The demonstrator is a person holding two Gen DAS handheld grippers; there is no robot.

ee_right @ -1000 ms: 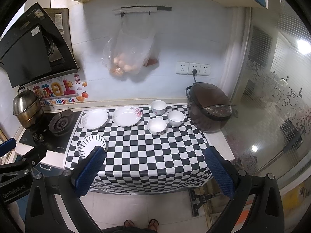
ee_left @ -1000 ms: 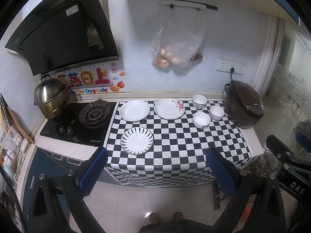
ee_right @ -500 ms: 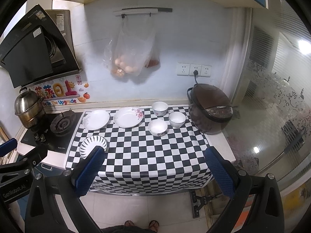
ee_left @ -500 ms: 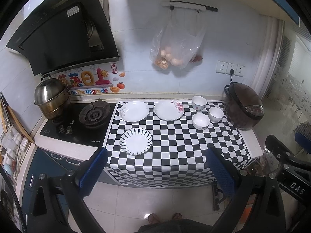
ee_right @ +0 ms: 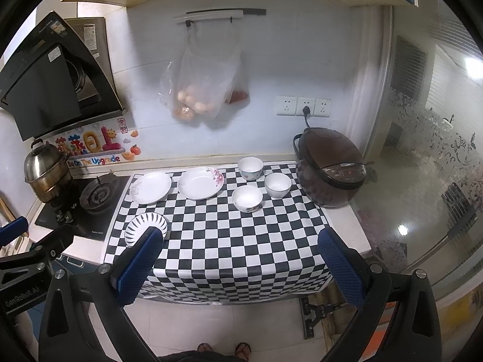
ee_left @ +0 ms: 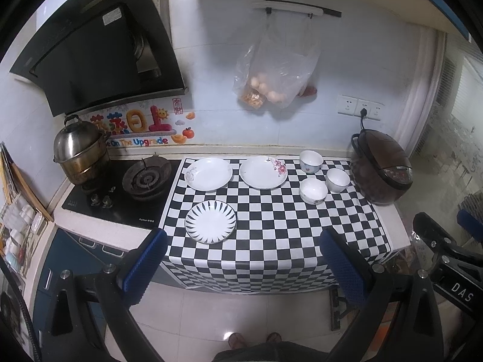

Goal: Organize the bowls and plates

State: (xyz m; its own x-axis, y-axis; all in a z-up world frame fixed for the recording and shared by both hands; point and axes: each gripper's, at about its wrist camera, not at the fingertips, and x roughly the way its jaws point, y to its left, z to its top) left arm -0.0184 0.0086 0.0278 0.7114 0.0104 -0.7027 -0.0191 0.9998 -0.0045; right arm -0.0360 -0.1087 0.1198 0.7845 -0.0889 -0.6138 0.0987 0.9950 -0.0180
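Observation:
Three plates lie on the checkered counter cloth (ee_left: 271,211): a black-striped plate (ee_left: 210,221) near the front left, a white plate (ee_left: 208,173) behind it, and a flowered plate (ee_left: 263,172) beside that. Three small white bowls (ee_left: 313,191) cluster to the right, in front of the rice cooker. The same striped plate (ee_right: 146,229) and bowls (ee_right: 247,198) show in the right wrist view. My left gripper (ee_left: 241,265) and right gripper (ee_right: 238,265) both hang open and empty, well back from the counter's front edge, above the floor.
A brown rice cooker (ee_left: 381,171) stands at the counter's right end. A gas hob (ee_left: 120,187) with a steel pot (ee_left: 80,157) is at the left under a range hood. A plastic bag (ee_left: 274,72) of food hangs on the wall. A person's feet (ee_left: 253,339) stand below.
Both views shift only slightly; the counter sits a touch lower and nearer in frame. Nothing on the counter has moved and both grippers stay open.

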